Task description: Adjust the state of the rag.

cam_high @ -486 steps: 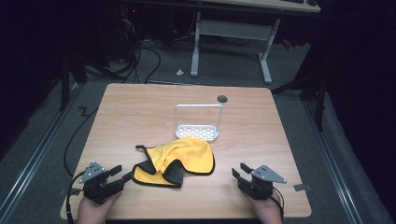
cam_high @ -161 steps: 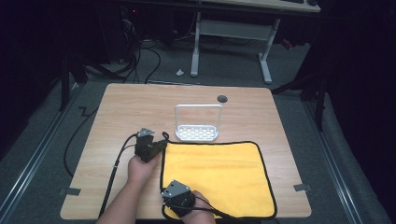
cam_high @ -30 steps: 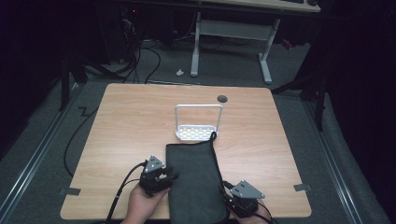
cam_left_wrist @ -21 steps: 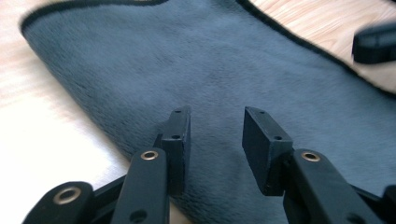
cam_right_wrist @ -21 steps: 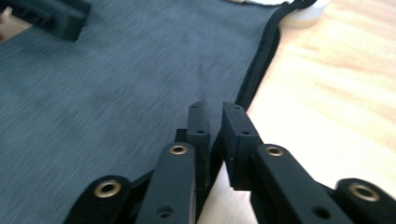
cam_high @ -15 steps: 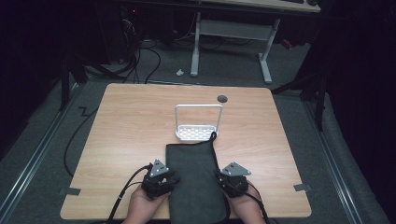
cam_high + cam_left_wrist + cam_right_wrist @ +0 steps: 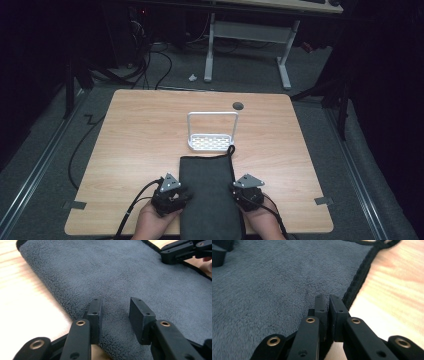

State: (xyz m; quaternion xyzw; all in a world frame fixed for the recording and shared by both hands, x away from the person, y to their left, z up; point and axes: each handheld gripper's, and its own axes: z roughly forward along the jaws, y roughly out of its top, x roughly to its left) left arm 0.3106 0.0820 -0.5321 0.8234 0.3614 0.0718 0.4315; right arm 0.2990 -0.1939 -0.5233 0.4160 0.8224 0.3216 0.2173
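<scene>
A dark grey cloth lies folded into a long strip at the table's near edge, with a black loop at its far corner. My left gripper is at the cloth's left fold. Its jaws stand apart over the grey pile, with nothing pinched between them. My right gripper sits at the cloth's right hem. Its two jaws are shut together just above the grey cloth beside the black edging. The right gripper also appears across the cloth in the left gripper view.
A white wire rack with a perforated base stands just beyond the cloth's far end. A round cable hole sits behind it. The wooden table has bare room on both sides. Black cables trail from each gripper toward the near edge.
The right gripper has moved forward along the cloth's right edge, level with the left gripper. The left gripper and the folded cloth have stayed in place.
</scene>
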